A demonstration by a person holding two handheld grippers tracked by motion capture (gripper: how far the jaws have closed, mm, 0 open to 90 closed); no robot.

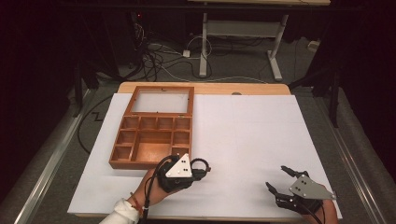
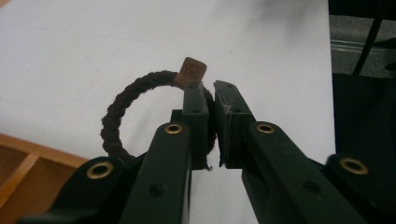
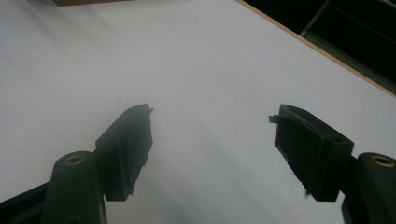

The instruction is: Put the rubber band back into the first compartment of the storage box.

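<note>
**Now: left gripper clamped on a braided hair tie, right gripper spread apart**

Seen from above, a white sheet [image 1: 243, 140] covers the table [image 1: 210, 87], and a wooden box [image 1: 152, 133] with small compartments and an opened glass lid lies on its left half. The left gripper [image 1: 201, 167], held in a hand [image 1: 156, 189], sits just beside the box's near right corner. Its jaws are pressed together on a dark braided hair tie [image 2: 122, 109]; the loop curves out to the left of the jaws above the sheet, and a small brown tag [image 2: 190, 72] on the loop stands just past the jaw tips. The right gripper [image 1: 279, 178] rests near the sheet's near right edge, well apart from the box, jaws spread wide with nothing between them.
</note>
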